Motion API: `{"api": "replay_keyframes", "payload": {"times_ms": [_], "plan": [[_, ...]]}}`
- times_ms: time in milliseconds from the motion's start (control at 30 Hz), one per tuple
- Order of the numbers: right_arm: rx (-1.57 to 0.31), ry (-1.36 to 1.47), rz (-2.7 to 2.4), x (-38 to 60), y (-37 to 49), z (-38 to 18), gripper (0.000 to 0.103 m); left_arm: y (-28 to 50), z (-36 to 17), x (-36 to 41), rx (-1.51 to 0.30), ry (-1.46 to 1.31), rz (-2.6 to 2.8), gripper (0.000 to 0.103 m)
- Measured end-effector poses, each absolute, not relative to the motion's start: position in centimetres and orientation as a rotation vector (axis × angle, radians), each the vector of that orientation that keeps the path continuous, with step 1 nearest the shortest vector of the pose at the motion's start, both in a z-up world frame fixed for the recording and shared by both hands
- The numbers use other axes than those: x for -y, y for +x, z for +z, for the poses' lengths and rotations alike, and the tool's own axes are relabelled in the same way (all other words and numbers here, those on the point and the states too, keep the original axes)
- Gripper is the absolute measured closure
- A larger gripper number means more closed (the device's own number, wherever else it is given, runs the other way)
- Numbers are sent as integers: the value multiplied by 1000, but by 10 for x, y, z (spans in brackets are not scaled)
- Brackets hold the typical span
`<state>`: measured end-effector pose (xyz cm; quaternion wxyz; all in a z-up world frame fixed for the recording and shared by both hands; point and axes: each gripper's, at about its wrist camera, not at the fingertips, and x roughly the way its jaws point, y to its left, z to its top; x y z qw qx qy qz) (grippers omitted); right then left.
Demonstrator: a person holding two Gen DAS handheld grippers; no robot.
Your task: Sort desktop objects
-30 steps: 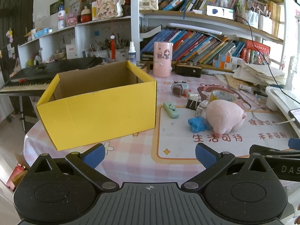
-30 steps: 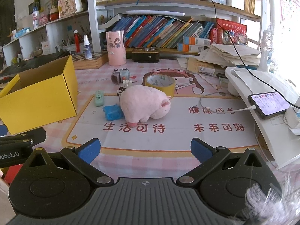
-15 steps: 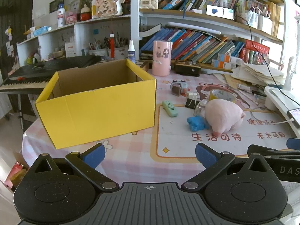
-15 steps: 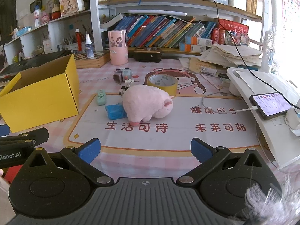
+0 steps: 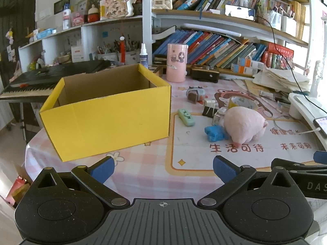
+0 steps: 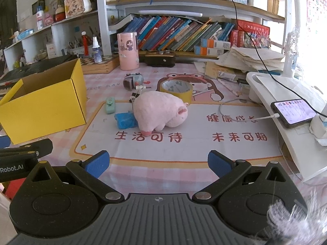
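An open yellow cardboard box (image 5: pixel 108 118) (image 6: pixel 45 100) stands on the left of the table. To its right lie a pink plush pig (image 5: pixel 244 123) (image 6: pixel 160 110), a blue crumpled item (image 5: pixel 214 133) (image 6: pixel 125 120), a mint green small device (image 5: pixel 186 117) (image 6: pixel 110 105), a binder clip (image 5: pixel 208 110), a roll of yellow tape (image 6: pixel 176 88) and a small grey toy (image 5: pixel 195 95) (image 6: pixel 132 81). My left gripper (image 5: pixel 162 168) is open and empty at the near table edge, in front of the box. My right gripper (image 6: pixel 158 163) is open and empty, in front of the pig.
A pink cylinder (image 6: pixel 128 51), a black stapler-like case (image 6: pixel 160 59) and shelves of books stand at the back. A white stand (image 6: pixel 286 126) with a charging phone (image 6: pixel 293 112) is on the right. A keyboard piano (image 5: pixel 53 75) is behind the box.
Both grippers have drifted slightly forward and up; the view has shifted a little. Nothing on the table has moved, and both grippers stay open.
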<state>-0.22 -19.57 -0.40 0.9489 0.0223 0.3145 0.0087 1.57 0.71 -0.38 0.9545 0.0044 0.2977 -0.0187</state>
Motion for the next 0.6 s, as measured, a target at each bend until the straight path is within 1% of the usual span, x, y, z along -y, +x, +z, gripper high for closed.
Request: {"api": "replay_keyframes", "payload": {"times_ms": [300,600], "plan": [[-637,29,23,192,-3,-3,0,14,-2,-14,-588,-12,-10,0],[-638,23,27,188,-1,-3,0,19,-5,-17,-616,-10,11,0]]}}
